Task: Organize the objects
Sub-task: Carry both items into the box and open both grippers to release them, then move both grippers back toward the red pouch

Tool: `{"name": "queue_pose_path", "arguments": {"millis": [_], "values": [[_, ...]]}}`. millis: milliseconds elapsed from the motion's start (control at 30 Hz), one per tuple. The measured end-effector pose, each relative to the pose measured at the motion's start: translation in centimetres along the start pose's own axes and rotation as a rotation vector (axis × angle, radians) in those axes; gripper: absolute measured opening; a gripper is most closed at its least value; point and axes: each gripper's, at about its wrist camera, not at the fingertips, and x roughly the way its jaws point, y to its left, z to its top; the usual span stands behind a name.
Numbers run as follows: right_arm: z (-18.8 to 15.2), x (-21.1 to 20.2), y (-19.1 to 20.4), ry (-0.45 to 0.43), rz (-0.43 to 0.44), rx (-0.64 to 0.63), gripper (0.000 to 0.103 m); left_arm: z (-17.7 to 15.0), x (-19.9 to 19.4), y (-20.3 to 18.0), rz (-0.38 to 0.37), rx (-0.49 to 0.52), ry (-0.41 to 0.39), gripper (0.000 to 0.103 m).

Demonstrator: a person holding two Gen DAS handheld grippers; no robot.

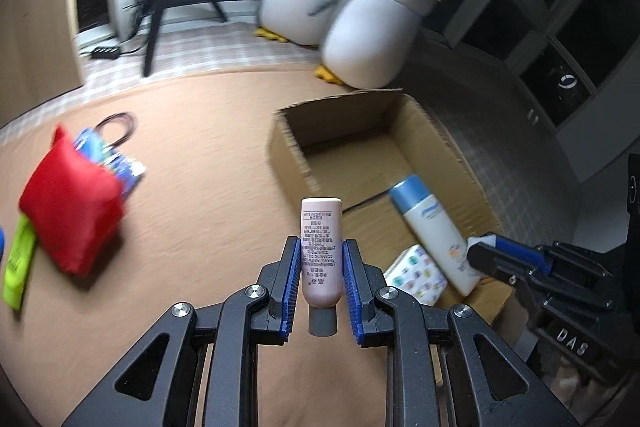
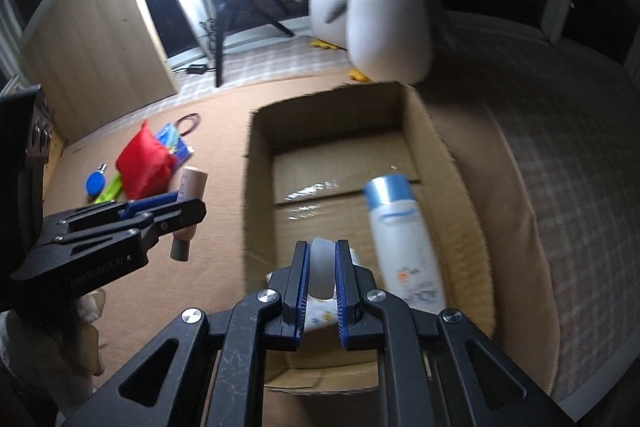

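While both loads hang in the air, the main risk is a drop short of the open brown cardboard box [image 2: 420, 131], which sits on the tan bed cover [image 1: 208, 163]. The left tool [image 1: 320, 251] is clenched on a small pink plastic tube with printed text and a grey cap [image 1: 321, 251], held cap-down with only its middle pinched between the blue pads; in the left wrist view it sits near the box's nearer wall, and I cannot tell whether it is over the cover or the rim, so a release now could send it bouncing off the edge or rolling onto the cover. The right tool [image 2: 322, 271] is clenched on a small translucent white object [image 2: 322, 267], too blurred to name, above the box's near end, where a white plastic bottle with a blue cap [image 2: 404, 231] and a patterned white packet [image 1: 416, 273] already lie; dropping it there could knock or wedge against them. The two tools also hang close together beside the box, so a careless swing could bump one against the other and loosen a grip. A red fabric pouch [image 1: 72, 203] and other small items are still on the cover.
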Motion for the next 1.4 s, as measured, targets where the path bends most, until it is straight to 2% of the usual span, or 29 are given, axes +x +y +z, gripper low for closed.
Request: {"name": "queue_pose_path", "arguments": {"millis": [233,400,467,567,700,1000,1400], "values": [[-0.4,0.4,-2.0,0.013,-0.012,0.037,0.011,1.2,2.4,-3.1,-0.022,0.044,0.020,0.023],[-0.4,0.5,-2.4,0.017,-0.011,0.042,0.012,1.6,3.3,-3.9,-0.035,0.056,0.034,0.023],[-0.4,0.6,-2.5,0.019,-0.010,0.045,0.018,1.7,3.3,-3.9,-0.036,0.051,0.032,0.024],[-0.4,0.6,-2.6,0.018,-0.017,0.052,0.024,1.7,3.3,-3.6,-0.038,0.041,0.040,0.036],[-0.3,0.5,-3.0,0.016,-0.004,0.080,0.030,1.5,2.8,-3.0,-0.027,0.034,0.027,0.038],[-0.1,0.2,-2.3,0.010,0.034,0.107,0.037,0.8,0.3,0.9,0.012,-0.015,-0.005,0.038],[-0.6,0.2,3.0,0.012,0.114,0.069,0.038,0.7,-4.5,11.7,0.123,-0.165,-0.060,0.038]]}}
